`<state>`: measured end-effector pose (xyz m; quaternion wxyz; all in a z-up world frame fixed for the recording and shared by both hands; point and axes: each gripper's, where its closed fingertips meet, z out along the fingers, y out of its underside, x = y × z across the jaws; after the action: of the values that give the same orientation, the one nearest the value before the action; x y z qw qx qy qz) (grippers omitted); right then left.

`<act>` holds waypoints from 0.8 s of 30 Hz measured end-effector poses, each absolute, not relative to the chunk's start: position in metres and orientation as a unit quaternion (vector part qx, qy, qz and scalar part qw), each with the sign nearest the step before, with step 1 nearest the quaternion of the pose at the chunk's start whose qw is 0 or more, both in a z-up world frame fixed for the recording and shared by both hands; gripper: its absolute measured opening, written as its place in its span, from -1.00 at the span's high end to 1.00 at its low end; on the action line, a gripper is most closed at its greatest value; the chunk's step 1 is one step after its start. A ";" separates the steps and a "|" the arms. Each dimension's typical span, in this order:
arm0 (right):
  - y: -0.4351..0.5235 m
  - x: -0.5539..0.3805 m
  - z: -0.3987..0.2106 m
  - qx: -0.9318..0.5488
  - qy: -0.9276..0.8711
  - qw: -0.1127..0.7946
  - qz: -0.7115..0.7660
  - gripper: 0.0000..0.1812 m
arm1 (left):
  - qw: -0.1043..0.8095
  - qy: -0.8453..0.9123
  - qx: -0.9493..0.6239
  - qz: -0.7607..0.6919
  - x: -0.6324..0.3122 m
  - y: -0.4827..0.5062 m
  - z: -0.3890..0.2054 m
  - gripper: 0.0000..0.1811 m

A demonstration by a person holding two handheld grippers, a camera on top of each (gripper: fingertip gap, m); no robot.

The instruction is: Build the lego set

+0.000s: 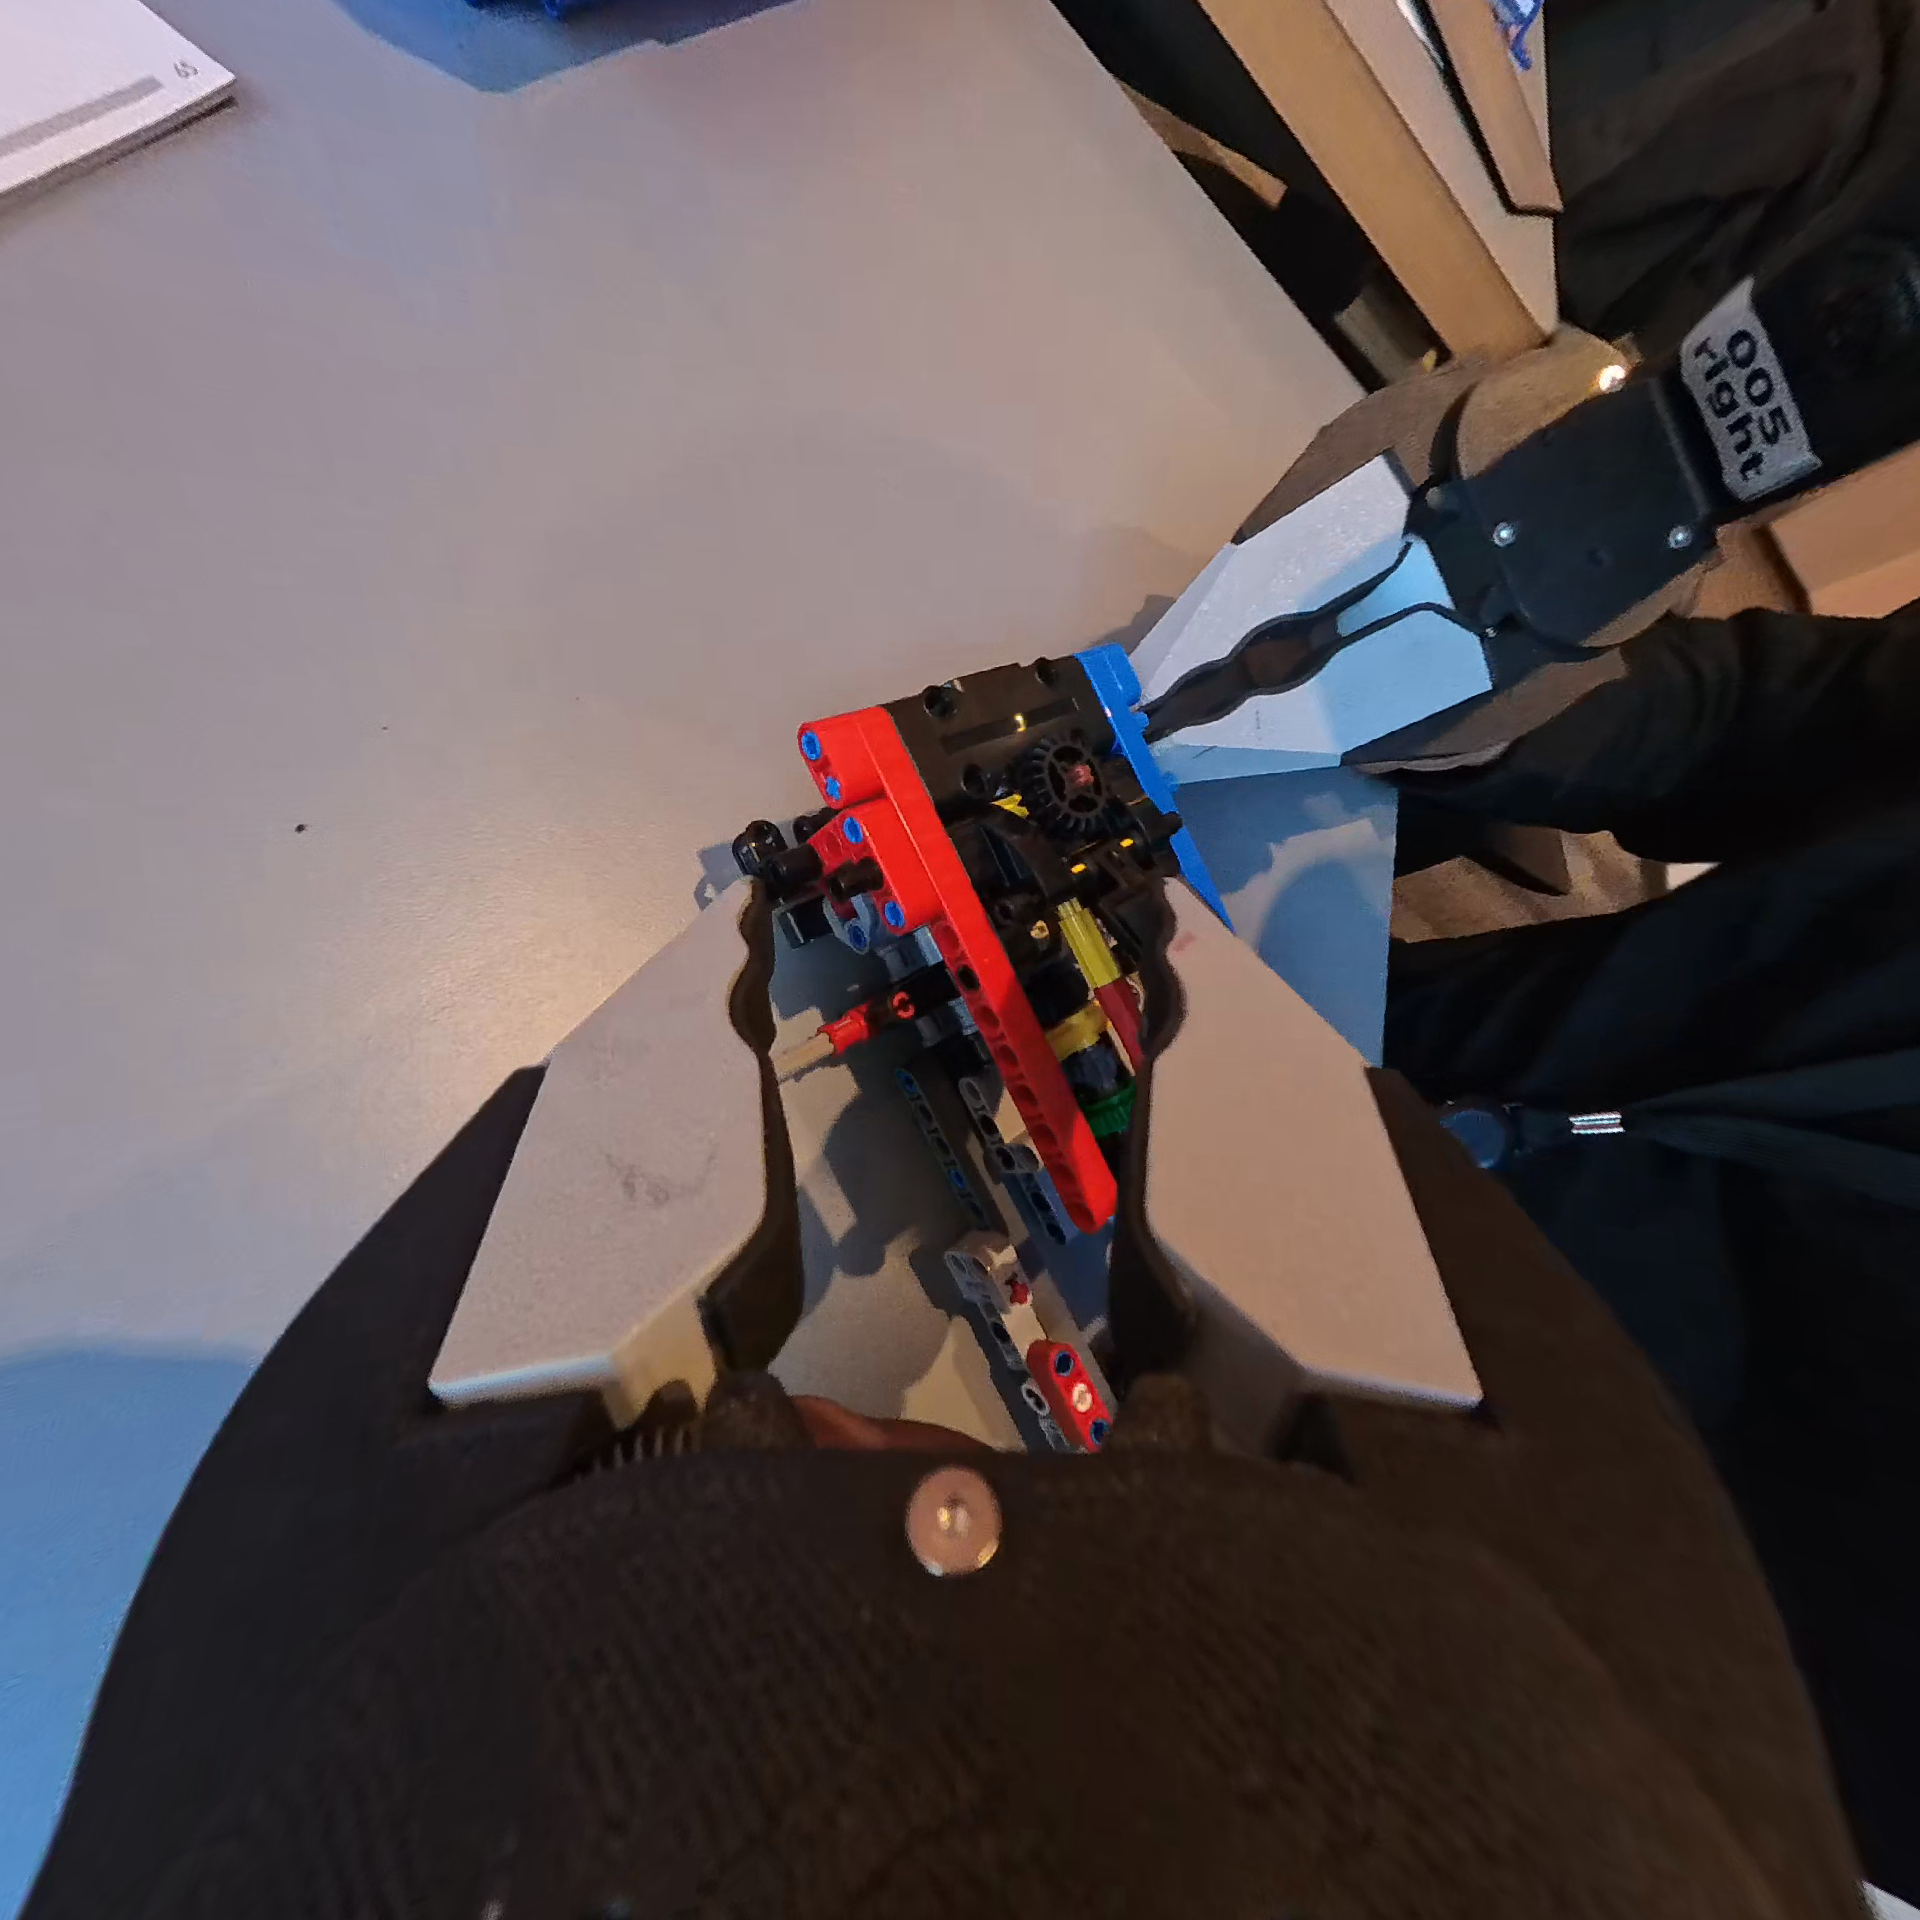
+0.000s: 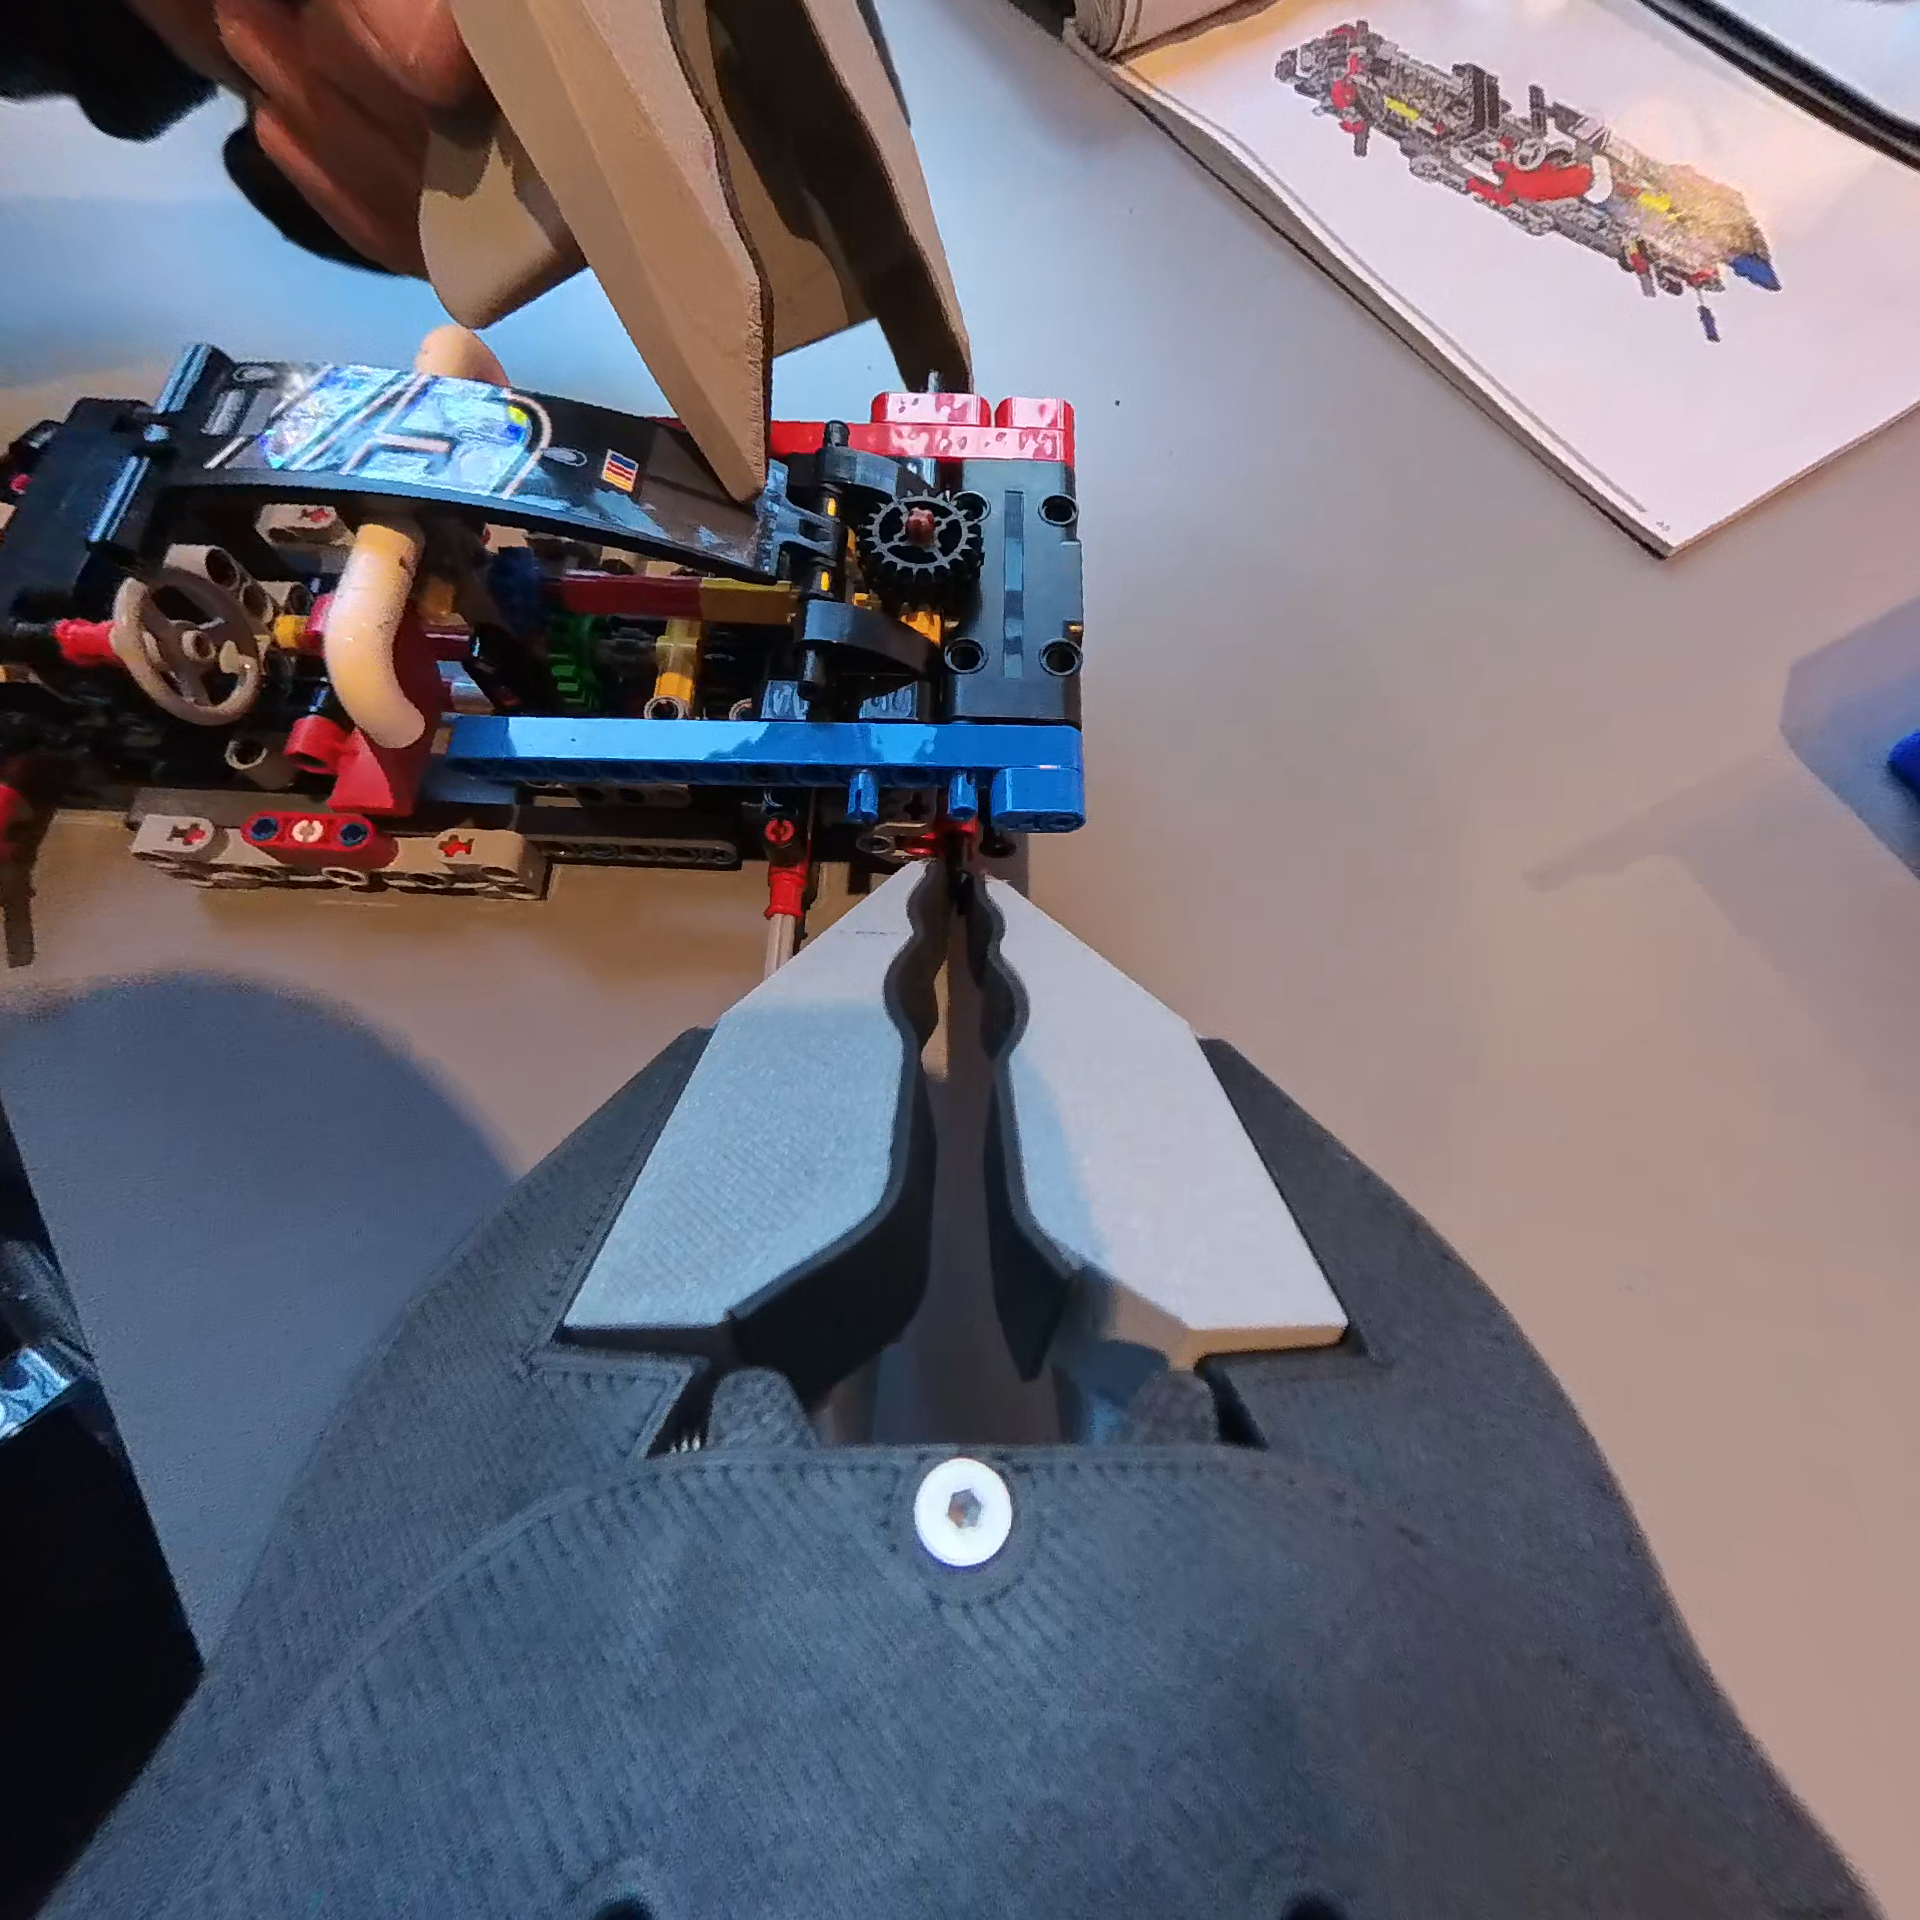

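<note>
Grippers both on the multicoloured Lego vehicle chassis (image 2: pixel 582 634) on your grey table (image 1: pixel 520 520).
Your left gripper (image 1: pixel 961 935) clamps its red/blue sides. Your right gripper (image 2: pixel 961 883) pinches a small dark pin (image 2: pixel 964 883) by the blue beam (image 2: pixel 764 750); pin mostly hidden, chassis cut off left.

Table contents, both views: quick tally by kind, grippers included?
Grippers: 2 (left gripper, right gripper)
Partly built lego model: 1
Open instruction booklet: 1
Total: 4
A blue thing at the right wrist view's edge is cut off; not counted.
</note>
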<state>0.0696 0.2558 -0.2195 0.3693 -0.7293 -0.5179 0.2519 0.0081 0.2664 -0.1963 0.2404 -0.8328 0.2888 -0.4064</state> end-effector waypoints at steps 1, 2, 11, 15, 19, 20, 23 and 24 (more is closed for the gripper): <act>0.256 0.070 -0.220 -0.732 -0.515 0.364 0.259 0.99 | 0.246 0.293 -0.831 -0.403 0.008 0.267 -0.196 0.24; 0.256 0.070 -0.219 -0.733 -0.512 0.361 0.264 0.99 | 0.248 0.295 -0.830 -0.402 0.008 0.267 -0.196 0.24; 0.254 0.069 -0.220 -0.721 -0.531 0.336 0.293 1.00 | 0.275 0.295 -0.810 -0.425 0.010 0.270 -0.196 0.23; 0.255 0.067 -0.220 -0.702 -0.554 0.334 0.296 1.00 | 0.279 0.301 -0.808 -0.422 0.008 0.270 -0.196 0.23; 0.254 0.066 -0.220 -0.681 -0.581 0.356 0.268 1.00 | 0.285 0.298 -0.804 -0.428 0.007 0.269 -0.196 0.23; 0.254 0.066 -0.221 -0.677 -0.586 0.359 0.264 1.00 | 0.286 0.299 -0.805 -0.426 0.007 0.268 -0.196 0.23; 0.253 0.065 -0.221 -0.667 -0.597 0.363 0.259 1.00 | 0.291 0.299 -0.803 -0.426 0.007 0.268 -0.196 0.23; 0.254 0.065 -0.221 -0.665 -0.600 0.364 0.256 1.00 | 0.291 0.299 -0.802 -0.427 0.007 0.268 -0.196 0.23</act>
<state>0.0652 0.2537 -0.2213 0.3642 -0.6649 -0.5999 0.2557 0.0066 0.2676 -0.1960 0.2915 -0.8023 0.2986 -0.4269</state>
